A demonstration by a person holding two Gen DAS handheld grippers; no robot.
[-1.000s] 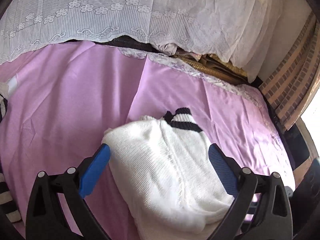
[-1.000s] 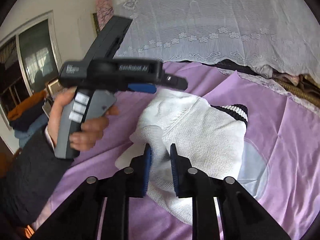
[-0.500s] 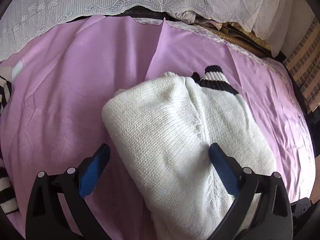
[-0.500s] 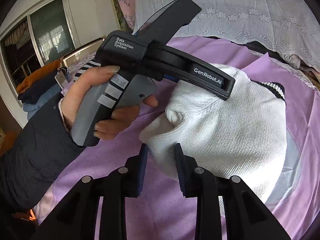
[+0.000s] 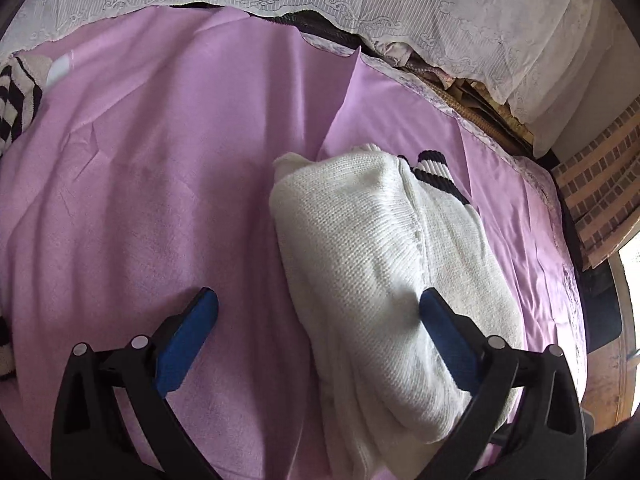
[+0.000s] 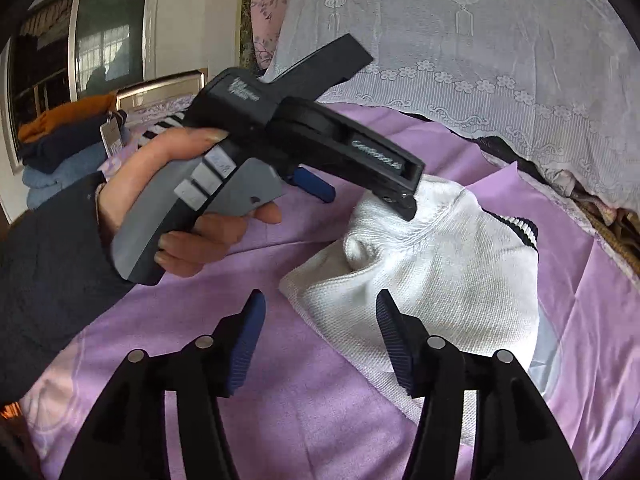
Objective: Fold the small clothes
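White knit sweater [image 5: 384, 264] — folded, on purple sheet [image 5: 160, 184]

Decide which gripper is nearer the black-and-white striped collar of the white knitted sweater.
Left. The left gripper hangs over the sweater near its collar; the right gripper, fingers opening, is at the opposite edge.

striped garment [image 5: 16, 96] cut by frame edge

Left gripper [image 5: 318, 316] fingers spread wide; right gripper [image 6: 320, 320] fingers opening, gripping nothing.
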